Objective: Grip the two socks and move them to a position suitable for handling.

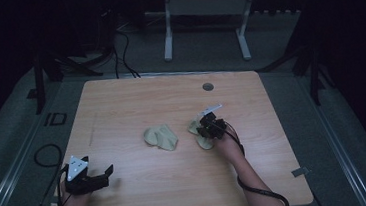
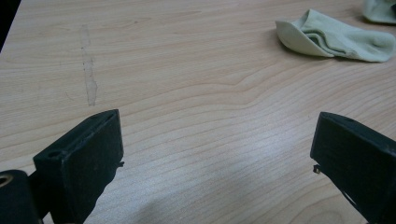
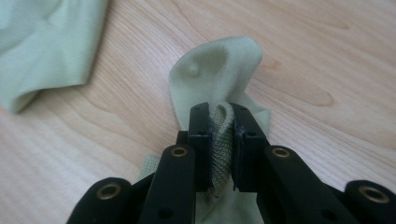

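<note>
Two pale green socks lie on the wooden table (image 1: 121, 103). One sock (image 1: 160, 136) rests crumpled at the table's middle and appears far off at the upper right in the left gripper view (image 2: 334, 38). My right gripper (image 1: 207, 127) is shut on the second sock (image 3: 219, 70); a fold of its fabric is pinched between the jaws, and the rest of it bulges up beyond them. My left gripper (image 1: 107, 172) hovers near the front left of the table, open, with bare wood between its fingers (image 2: 88, 154).
A round grommet (image 1: 207, 87) sits near the table's far edge. A faint pale streak (image 2: 88, 70) marks the wood ahead of the left gripper. Cables (image 1: 45, 155) trail on the floor at the left. A white table frame (image 1: 203, 16) stands beyond the table.
</note>
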`<action>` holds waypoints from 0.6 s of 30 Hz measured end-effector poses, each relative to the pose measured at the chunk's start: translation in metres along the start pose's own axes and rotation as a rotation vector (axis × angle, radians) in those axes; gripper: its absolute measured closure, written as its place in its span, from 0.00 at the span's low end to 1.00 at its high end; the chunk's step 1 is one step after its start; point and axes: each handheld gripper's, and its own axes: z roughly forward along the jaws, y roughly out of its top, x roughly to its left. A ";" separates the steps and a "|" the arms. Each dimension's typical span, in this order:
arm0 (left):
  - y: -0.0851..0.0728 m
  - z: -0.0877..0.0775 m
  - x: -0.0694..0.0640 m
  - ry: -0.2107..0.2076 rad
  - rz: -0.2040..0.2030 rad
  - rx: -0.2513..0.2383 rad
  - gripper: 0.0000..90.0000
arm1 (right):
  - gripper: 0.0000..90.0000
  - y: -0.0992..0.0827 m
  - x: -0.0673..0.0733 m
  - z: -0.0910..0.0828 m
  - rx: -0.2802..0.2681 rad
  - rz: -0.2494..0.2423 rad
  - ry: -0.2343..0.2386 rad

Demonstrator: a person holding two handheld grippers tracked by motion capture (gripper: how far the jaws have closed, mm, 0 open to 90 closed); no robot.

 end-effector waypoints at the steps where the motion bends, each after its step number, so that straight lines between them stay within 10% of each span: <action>1: 0.000 0.000 0.000 0.001 0.001 0.000 0.03 | 0.90 0.001 0.000 -0.004 -0.004 -0.008 0.008; 18: 0.000 0.000 0.001 0.001 -0.006 -0.002 0.03 | 0.90 0.020 0.045 -0.084 -0.116 -0.188 0.107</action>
